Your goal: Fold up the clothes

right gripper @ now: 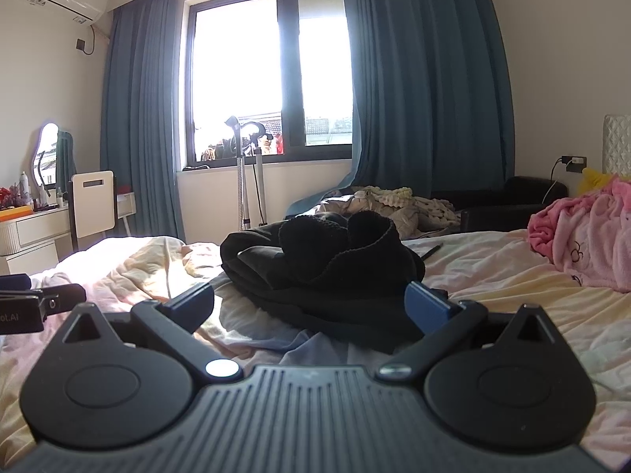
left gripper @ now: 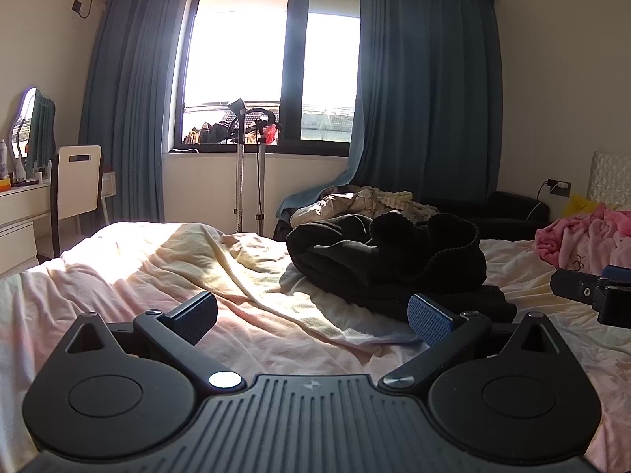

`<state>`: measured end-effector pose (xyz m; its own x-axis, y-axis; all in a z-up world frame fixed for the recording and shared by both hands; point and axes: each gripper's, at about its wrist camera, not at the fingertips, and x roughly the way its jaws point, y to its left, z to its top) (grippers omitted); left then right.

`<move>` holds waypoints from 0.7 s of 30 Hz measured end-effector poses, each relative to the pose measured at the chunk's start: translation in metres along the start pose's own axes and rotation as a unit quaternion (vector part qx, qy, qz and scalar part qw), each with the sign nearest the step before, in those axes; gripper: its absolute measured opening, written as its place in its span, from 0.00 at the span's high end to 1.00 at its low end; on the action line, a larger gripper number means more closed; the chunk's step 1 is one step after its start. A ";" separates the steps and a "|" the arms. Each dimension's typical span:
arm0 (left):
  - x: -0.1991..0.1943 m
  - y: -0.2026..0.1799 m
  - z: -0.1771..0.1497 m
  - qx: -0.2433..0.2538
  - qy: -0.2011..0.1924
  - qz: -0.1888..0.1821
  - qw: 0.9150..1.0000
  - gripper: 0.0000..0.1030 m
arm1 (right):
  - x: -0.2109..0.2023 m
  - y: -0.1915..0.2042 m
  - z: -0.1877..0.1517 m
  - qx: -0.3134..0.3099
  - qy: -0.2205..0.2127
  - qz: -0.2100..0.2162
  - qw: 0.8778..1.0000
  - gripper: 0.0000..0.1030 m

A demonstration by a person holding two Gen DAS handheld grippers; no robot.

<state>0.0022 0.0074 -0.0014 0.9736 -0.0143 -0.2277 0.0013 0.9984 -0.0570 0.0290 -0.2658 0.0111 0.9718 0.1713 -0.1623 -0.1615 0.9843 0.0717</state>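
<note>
left gripper (left gripper: pixel 311 317) fills the bottom of the left wrist view, fingers spread wide, nothing between them, just rumpled pale bedsheet (left gripper: pixel 157 276) under the gap. right gripper (right gripper: pixel 309 307) same story in the right wrist view: fingers apart, empty, lined up on the near edge of the black garment (right gripper: pixel 319 260). Garment is a bunched dark heap at frame centre in the right view, centre-right in the left view, lying on the bed with a flatter dark layer spreading out under it toward the cameras. No fold started as far as I can judge, looks like the approach/first grab stage. Pink blanket (right gripper: pixel 583 244) sits at the right edge, well apart from the heap; another clothes pile (right gripper: pixel 394 205) behind the garment near the blue curtains (right gripper: pixel 426 79). Risks: fabric is black on black, layers hard to separate by eye, so a pinch could take several layers or the sheet underneath and drag the whole lump instead of opening it. Can't tell where collar, sleeves or hem are from here, so a grab on the wrong edge likely gives a twisted spread. Window backlight washes out the centre-top of both frames, makes depth on the dark heap worse. Left gripper is aimed left of the heap, needs to shift right before closing
</note>
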 end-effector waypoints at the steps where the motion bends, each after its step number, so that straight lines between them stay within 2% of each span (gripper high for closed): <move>1: 0.000 0.003 0.000 -0.001 0.000 0.000 1.000 0.00 | 0.000 0.000 0.000 0.000 0.000 0.000 1.000 0.00; 21: 0.006 -0.016 0.000 0.012 0.002 -0.009 1.000 0.00 | 0.001 -0.002 -0.004 0.008 -0.004 -0.013 1.000 0.00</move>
<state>0.0079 -0.0084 -0.0014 0.9726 -0.0330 -0.2303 0.0248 0.9990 -0.0382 0.0292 -0.2674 0.0072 0.9769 0.1458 -0.1562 -0.1339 0.9874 0.0841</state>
